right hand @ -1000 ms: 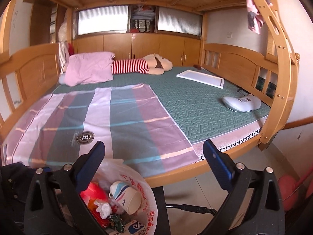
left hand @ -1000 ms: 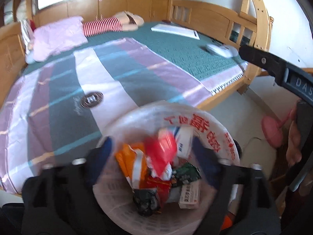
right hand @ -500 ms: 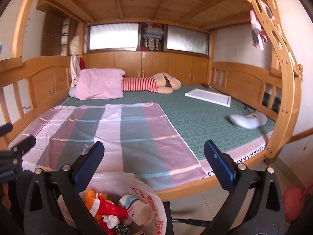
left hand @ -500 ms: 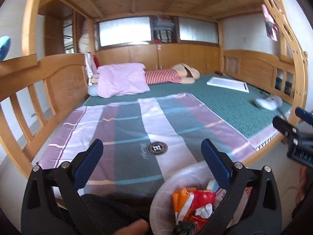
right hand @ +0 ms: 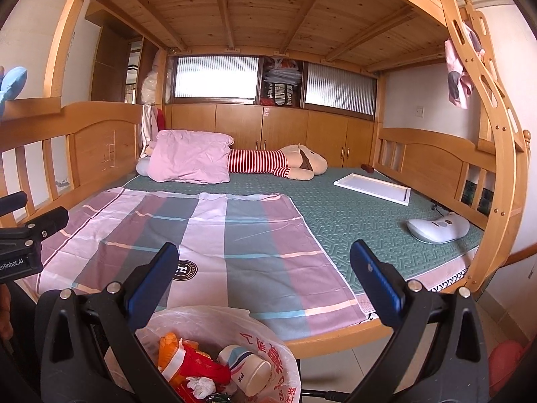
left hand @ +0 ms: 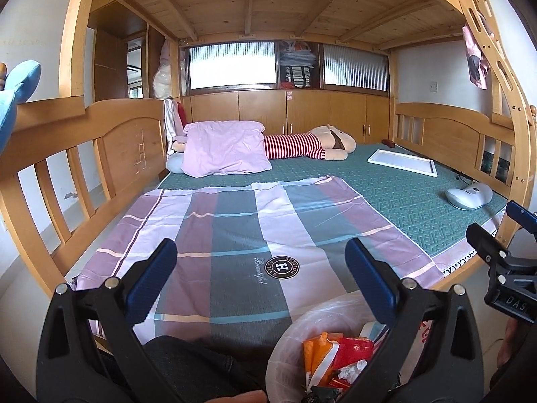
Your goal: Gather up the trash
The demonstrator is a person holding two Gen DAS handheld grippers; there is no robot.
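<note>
Lifted clear of the trash bag (left hand: 292, 346) at 6 o'clock, left gripper (left hand: 256, 275) gapes wide, empty — wrappers (left hand: 339, 352) dropped in, another piece collected.

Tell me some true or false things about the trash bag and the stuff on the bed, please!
1. The trash bag already has wrappers and a paper cup in it. True.
2. The left gripper is squeezing a wrapper. False: its jaws are open, nothing between them.
3. A plush toy in a red striped shirt lies by the pink pillow. True.
4. The white tray sits on the striped sheet. False: it lies on the green mat.
5. The right gripper holds the cup. False: it is open and empty.
</note>
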